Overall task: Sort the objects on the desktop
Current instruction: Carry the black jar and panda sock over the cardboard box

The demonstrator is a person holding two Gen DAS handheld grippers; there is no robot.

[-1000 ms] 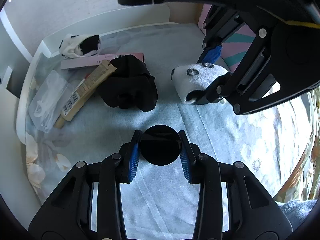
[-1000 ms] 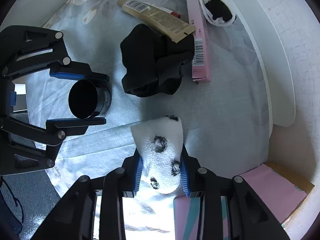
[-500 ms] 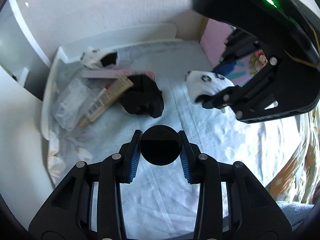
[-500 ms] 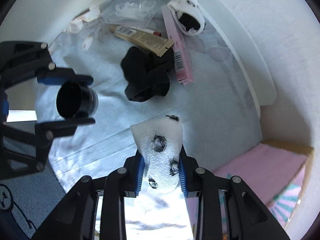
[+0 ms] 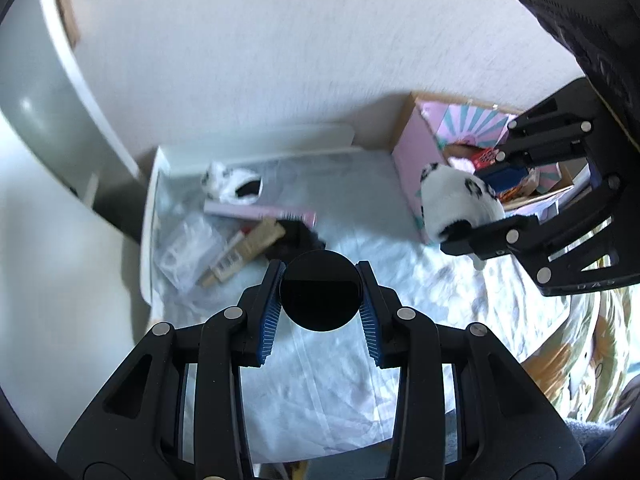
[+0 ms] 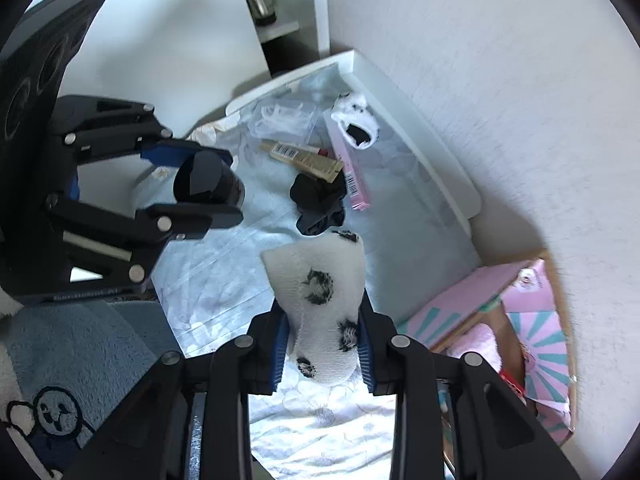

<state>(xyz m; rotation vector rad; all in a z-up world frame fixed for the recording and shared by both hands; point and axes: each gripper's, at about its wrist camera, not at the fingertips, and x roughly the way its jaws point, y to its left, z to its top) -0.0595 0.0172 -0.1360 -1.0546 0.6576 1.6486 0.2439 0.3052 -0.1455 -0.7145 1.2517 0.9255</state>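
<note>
jar point(image 5: 319, 297) black | sock point(image 6: 320, 304) white (black spots) | box point(image 6: 532, 320) pink, teal rays

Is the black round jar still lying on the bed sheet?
No, the black jar is clamped between the left gripper's fingers, above the sheet.

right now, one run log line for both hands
left gripper: shut on black jar | right gripper: shut on panda sock | both clear of cloth
</note>
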